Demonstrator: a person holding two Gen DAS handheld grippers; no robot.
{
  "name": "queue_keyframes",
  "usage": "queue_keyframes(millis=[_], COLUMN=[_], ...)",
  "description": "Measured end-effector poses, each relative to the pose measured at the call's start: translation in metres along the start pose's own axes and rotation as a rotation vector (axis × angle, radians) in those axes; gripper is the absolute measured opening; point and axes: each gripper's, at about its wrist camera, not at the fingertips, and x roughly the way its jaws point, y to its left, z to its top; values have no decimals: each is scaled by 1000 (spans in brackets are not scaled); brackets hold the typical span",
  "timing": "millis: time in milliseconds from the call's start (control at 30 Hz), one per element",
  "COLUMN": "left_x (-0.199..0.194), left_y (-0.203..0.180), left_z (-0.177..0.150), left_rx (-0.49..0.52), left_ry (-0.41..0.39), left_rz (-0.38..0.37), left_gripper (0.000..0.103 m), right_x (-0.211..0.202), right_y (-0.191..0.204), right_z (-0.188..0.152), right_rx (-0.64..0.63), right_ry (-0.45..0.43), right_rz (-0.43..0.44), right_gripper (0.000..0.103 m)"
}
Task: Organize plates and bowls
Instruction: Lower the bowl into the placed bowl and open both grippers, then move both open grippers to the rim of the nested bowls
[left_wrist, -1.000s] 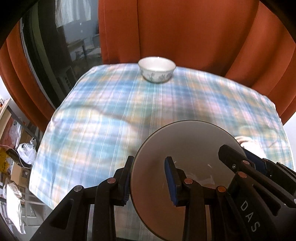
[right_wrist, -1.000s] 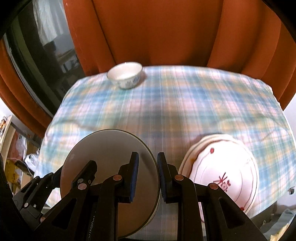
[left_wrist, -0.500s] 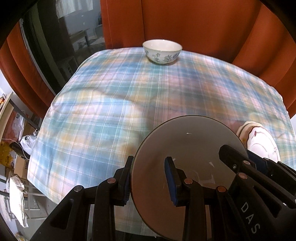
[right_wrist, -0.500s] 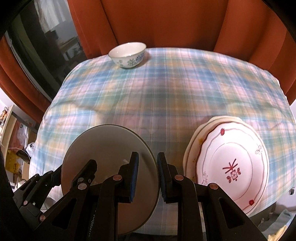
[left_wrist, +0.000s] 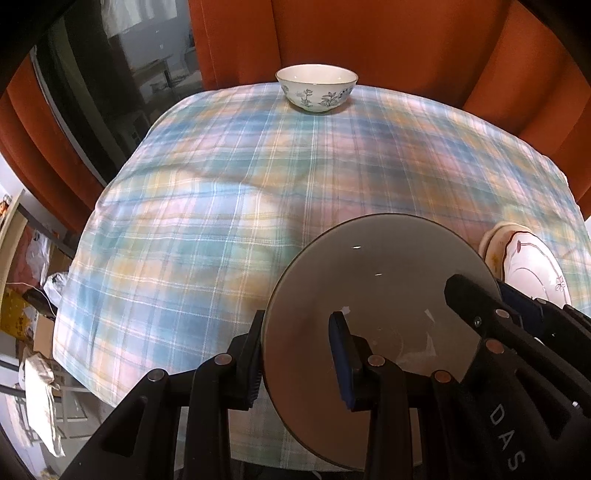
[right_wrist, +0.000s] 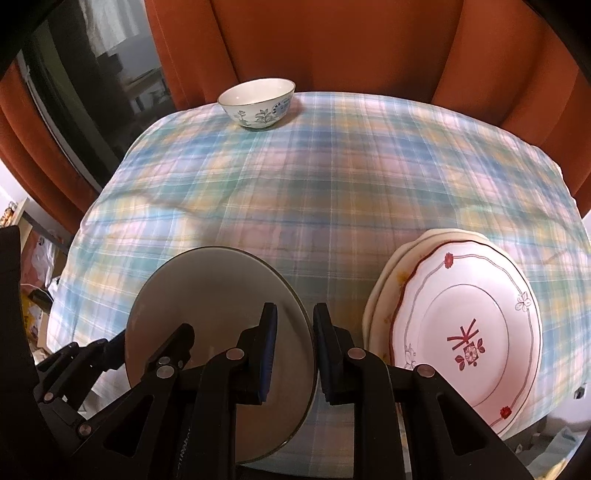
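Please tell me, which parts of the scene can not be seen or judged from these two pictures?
- Grey plate: near edge cut off by the left gripper in the left wrist view, and by the right gripper in its view.
- Stacked plates: only the top one shows fully; the count beneath is hidden.
- Patterned bowl: its inside bottom is hidden by its own rim.

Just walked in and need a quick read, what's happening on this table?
A person holds a grey plate by its rim with both grippers, the left gripper and right gripper on opposite sides. A stack of patterned plates sits beside it, and a floral bowl rests at the far edge of the plaid cloth.
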Motion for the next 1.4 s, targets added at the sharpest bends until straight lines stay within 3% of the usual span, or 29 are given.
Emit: queue_keyframes(millis=[233,433,467,533,667,767,1400], left_x=[3,4,3,0,-9,-15,-47], left_y=[1,5,6,8,14,23,70], left_z=[-4,-2,-2,0,4,9,73], left_rx=[13,32,35,35,49,70,152], left_ry=[-9,-5,-8,-22,-62,-96,-195], left_rz=[19,-47,-55,-58,-53,-71,-158], left_gripper=[32,45,55,64,78,79,80], right_x=[-1,0,0,0,-3,-9,-41], right_y=[1,3,4,7,12,20,72], right_z=[-3,-4,-3,-3,0,2,58], right_rx=[-3,15,19,22,41,45,128], right_ry=[-21,-30,-28,-30,-36,-58,-162], right_rz=[3,-3,2,-2,-50,-90,-184], right_gripper=[22,25,30,42,65,70,77])
